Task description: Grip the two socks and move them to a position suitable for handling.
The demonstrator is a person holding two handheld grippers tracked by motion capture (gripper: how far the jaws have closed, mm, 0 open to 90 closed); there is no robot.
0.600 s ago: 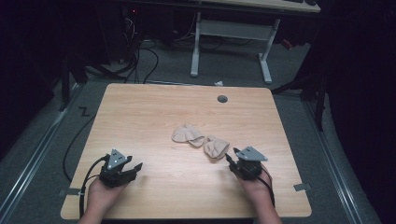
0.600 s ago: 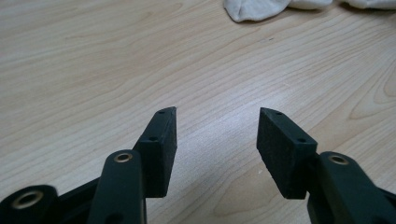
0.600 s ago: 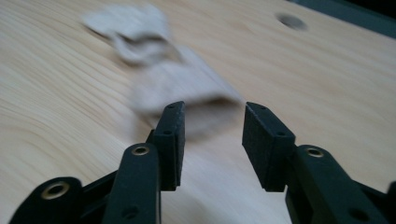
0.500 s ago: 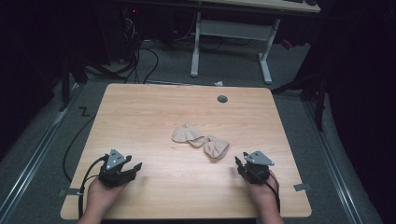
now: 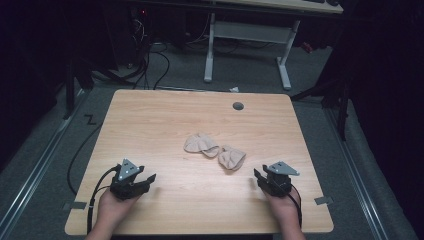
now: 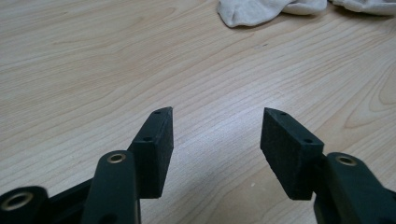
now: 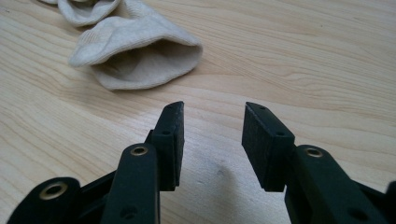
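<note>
Two beige socks lie bunched side by side near the middle of the wooden table (image 5: 150, 130): one sock (image 5: 200, 144) to the left, the other sock (image 5: 231, 157) to its right. My left gripper (image 5: 150, 179) rests near the front left, open and empty (image 6: 217, 114), with a sock (image 6: 254, 10) far ahead of its jaws. My right gripper (image 5: 257, 175) sits at the front right, open and empty (image 7: 214, 108); the nearer sock (image 7: 135, 51) lies just ahead and left of its jaws, its cuff mouth facing them.
A round grommet hole (image 5: 238, 106) sits near the table's far edge. Beyond the table stand a white desk frame (image 5: 250, 45) and tangled cables (image 5: 150, 55) on grey carpet. Tape marks (image 5: 322, 200) sit at the front corners.
My right gripper has drawn back from the right sock toward the front right of the table. The left gripper has stayed put.
</note>
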